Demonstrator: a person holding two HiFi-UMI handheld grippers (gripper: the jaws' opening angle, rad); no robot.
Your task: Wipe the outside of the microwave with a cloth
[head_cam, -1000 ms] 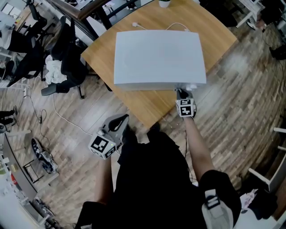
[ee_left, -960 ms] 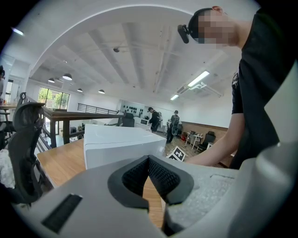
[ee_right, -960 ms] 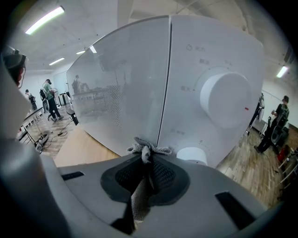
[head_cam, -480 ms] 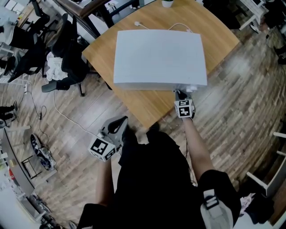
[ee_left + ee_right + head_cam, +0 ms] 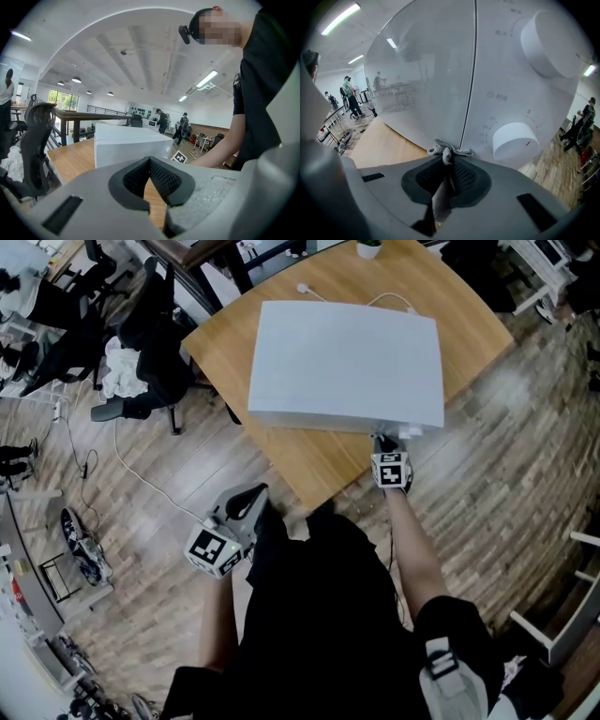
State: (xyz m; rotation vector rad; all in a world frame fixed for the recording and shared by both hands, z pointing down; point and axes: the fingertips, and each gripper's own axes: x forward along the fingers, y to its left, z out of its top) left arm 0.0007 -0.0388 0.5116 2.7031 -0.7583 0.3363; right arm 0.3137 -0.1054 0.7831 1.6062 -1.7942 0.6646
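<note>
A white microwave (image 5: 347,362) stands on a wooden table (image 5: 319,460). In the right gripper view its glass door (image 5: 422,75) and two round knobs (image 5: 514,139) fill the frame. My right gripper (image 5: 386,442) is shut on a grey cloth (image 5: 446,151), whose bunched end is pressed against the microwave's front near the seam between door and control panel. My left gripper (image 5: 246,502) hangs low at my left side, away from the table, its jaws closed with nothing between them. In the left gripper view the microwave (image 5: 129,145) shows from the side.
A black office chair (image 5: 150,343) draped with white cloth stands left of the table. A white cable (image 5: 375,298) lies behind the microwave, and a small plant pot (image 5: 368,247) sits at the table's far edge. Cables trail over the wooden floor (image 5: 141,484).
The head view has shifted a little, so table and microwave sit slightly lower and to the right. My right gripper stays pressed at the microwave's front; the left has not moved.
</note>
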